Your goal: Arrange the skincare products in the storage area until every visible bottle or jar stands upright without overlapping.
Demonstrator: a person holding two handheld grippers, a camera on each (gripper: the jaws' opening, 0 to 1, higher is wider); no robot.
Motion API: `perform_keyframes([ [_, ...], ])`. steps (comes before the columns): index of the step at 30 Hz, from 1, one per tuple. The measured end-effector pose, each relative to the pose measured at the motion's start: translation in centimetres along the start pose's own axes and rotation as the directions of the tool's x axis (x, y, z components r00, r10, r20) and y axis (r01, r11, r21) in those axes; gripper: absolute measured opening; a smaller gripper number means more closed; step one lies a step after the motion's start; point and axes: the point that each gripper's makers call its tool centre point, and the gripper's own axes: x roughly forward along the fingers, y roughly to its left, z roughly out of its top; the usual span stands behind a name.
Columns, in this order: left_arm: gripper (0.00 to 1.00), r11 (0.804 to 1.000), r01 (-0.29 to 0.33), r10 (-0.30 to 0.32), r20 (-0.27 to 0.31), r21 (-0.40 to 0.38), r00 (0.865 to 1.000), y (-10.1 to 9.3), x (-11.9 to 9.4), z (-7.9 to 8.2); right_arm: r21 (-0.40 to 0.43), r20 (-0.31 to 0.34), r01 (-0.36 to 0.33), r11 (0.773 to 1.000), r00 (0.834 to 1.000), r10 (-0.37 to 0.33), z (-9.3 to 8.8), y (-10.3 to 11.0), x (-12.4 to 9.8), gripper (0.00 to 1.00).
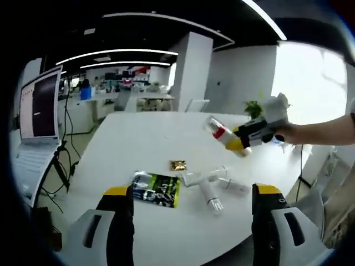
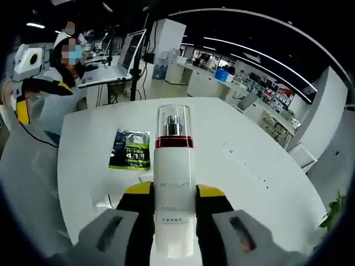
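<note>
Right gripper (image 2: 173, 208): fingers clenched on a white pump bottle (image 2: 173, 188) with a red collar and clear cap, held off the bench. In the left gripper view that bottle (image 1: 224, 134) hangs tilted at 2 o'clock above the bench, carried by the right gripper (image 1: 260, 132) with a person's hand behind it.

Left gripper (image 1: 194, 208): fingers released, spread wide, grasping nothing.

On the white oval bench (image 1: 138, 144), between the left fingers: a dark green sachet (image 1: 158, 190), a small gold packet (image 1: 178, 165) beyond it, and a cluster of clear bottles (image 1: 213, 188) lying on their sides, touching one another.

In the right gripper view the sachet (image 2: 130, 149) lies at 10 o'clock of the bottle.

Surroundings: open-plan office, strip ceiling lights, a laptop on a stand (image 1: 36, 119) at 9 o'clock, a potted plant (image 1: 253, 108) near the window.
</note>
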Motion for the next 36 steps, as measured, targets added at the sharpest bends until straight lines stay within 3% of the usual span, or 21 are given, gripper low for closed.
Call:
perform_keyframes([
  [5,0.88,0.996,0.035,-0.031,0.047,-0.082,0.998,-1.5,0.3,1.4,0.12,0.108,0.061,0.991,0.991,-0.074,1.1,2.5,-2.8,0.26],
  [11,0.89,0.983,0.099,-0.088,0.077,-0.155,0.993,-3.4,0.6,2.3,0.247,0.204,0.067,0.967,0.972,-0.12,3.1,6.5,-4.6,0.26],
  [15,0.89,0.973,0.119,-0.103,0.089,-0.199,0.991,-4.3,0.4,2.7,0.228,0.237,0.051,0.972,0.966,-0.106,4.9,9.7,-4.9,0.26],
  [21,0.86,0.96,0.157,-0.133,0.115,-0.233,0.984,-5.6,0.0,3.4,0.272,0.294,0.0,0.962,0.952,-0.083,6.6,12.8,-5.1,0.26],
  [25,0.84,0.949,0.166,-0.139,0.115,-0.268,0.984,-5.6,0.2,3.4,0.246,0.304,-0.035,0.969,0.952,-0.043,7.3,14.4,-4.9,0.26],
  [28,0.77,0.934,0.183,-0.154,0.115,-0.307,0.981,-5.8,0.5,3.4,0.249,0.323,-0.055,0.967,0.946,-0.029,7.9,14.9,-5.0,0.26],
  [30,0.65,0.926,0.205,-0.177,0.114,-0.318,0.977,-6.2,0.5,3.4,0.243,0.328,-0.063,0.968,0.945,-0.021,8.2,15.2,-5.1,0.26],
  [36,0.49,0.932,0.188,-0.163,0.105,-0.311,0.981,-6.2,1.0,3.4,0.24,0.341,-0.067,0.969,0.94,-0.02,8.9,16.0,-5.2,0.26],
])
